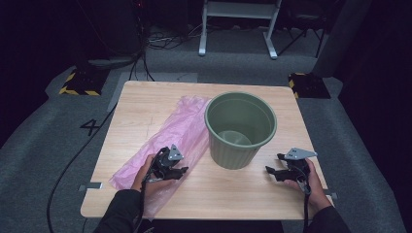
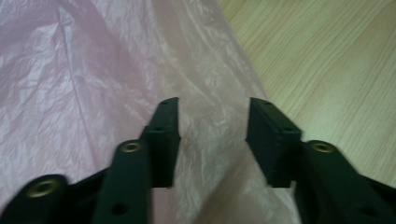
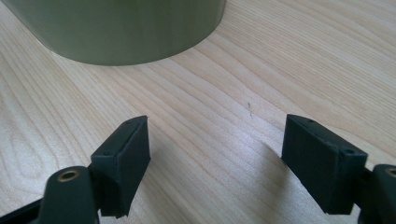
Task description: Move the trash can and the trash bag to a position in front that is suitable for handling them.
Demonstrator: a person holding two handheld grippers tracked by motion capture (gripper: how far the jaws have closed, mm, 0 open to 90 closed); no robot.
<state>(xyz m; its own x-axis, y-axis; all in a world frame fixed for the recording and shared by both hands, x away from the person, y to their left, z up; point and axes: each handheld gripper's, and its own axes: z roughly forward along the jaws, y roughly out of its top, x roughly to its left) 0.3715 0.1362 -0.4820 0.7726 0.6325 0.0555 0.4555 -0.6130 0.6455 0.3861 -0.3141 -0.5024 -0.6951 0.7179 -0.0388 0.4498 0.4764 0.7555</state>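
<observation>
A pink plastic bag (image 1: 170,133) lies flat and crinkled along the left half of the wooden table (image 1: 145,104). A green bin (image 1: 240,128) stands upright and empty at the table's middle, touching the bag's right edge. My left gripper (image 1: 180,171) hovers over the bag's near part, jaws open; in the left gripper view (image 2: 213,140) the bag (image 2: 93,74) lies under and between the jaws, ungripped. My right gripper (image 1: 273,165) sits low near the table's right front, open, pointing toward the bin. In the right gripper view (image 3: 217,149) bare wood lies between the jaws and the bin's base (image 3: 121,28) is ahead.
Grey carpet surrounds the table. Cables (image 1: 73,160) trail over the floor at the left. A white metal frame (image 1: 238,29) stands beyond the far edge, and black-and-yellow striped floor blocks (image 1: 80,82) sit at both far corners.
</observation>
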